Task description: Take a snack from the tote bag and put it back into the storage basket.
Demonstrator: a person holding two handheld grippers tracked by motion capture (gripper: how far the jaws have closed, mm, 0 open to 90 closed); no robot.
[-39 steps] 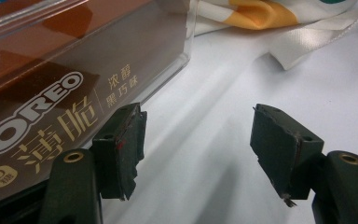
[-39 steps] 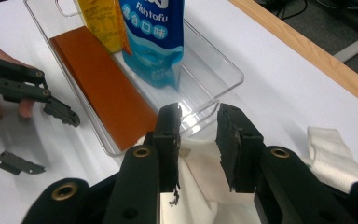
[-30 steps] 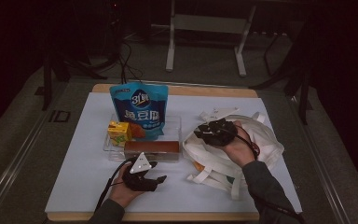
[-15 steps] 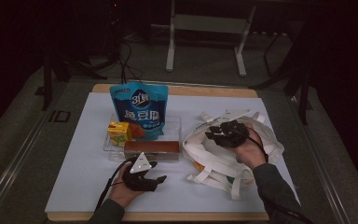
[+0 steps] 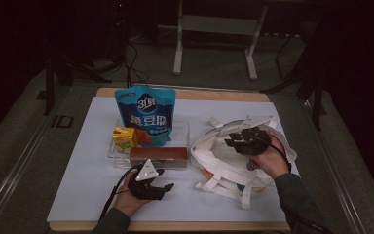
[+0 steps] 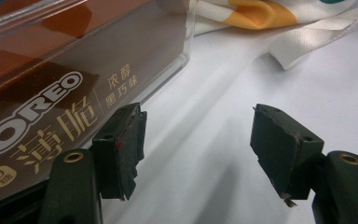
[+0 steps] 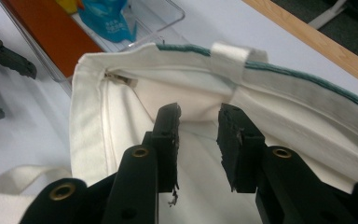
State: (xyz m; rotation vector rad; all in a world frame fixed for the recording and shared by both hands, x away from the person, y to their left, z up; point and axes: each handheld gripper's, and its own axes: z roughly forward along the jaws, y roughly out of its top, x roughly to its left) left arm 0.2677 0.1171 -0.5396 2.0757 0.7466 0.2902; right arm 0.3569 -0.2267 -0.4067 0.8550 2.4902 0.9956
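Tote bag (image 5: pixel 233 161), white canvas, lies crumpled on the right half of the white table sheet (image 5: pixel 78 195), its mouth rim directly ahead of the right gripper (image 7: pixel 198 135), whose jaws stand a narrow gap apart over the inner cloth, holding nothing I can make out. Left gripper (image 6: pixel 198 140) rests wide open and empty on the sheet, well apart from the bag, just beside the Oreo box (image 6: pixel 51 88) at the clear tray (image 5: pixel 112 153). Right hand is nearer; dark room beyond.

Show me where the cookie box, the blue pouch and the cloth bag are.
cookie box (image 5: pixel 158 155), high view, on its brown top face.
blue pouch (image 5: pixel 146 114), high view, on its printed front.
cloth bag (image 7: pixel 98 121), right gripper view, on its white side panel.
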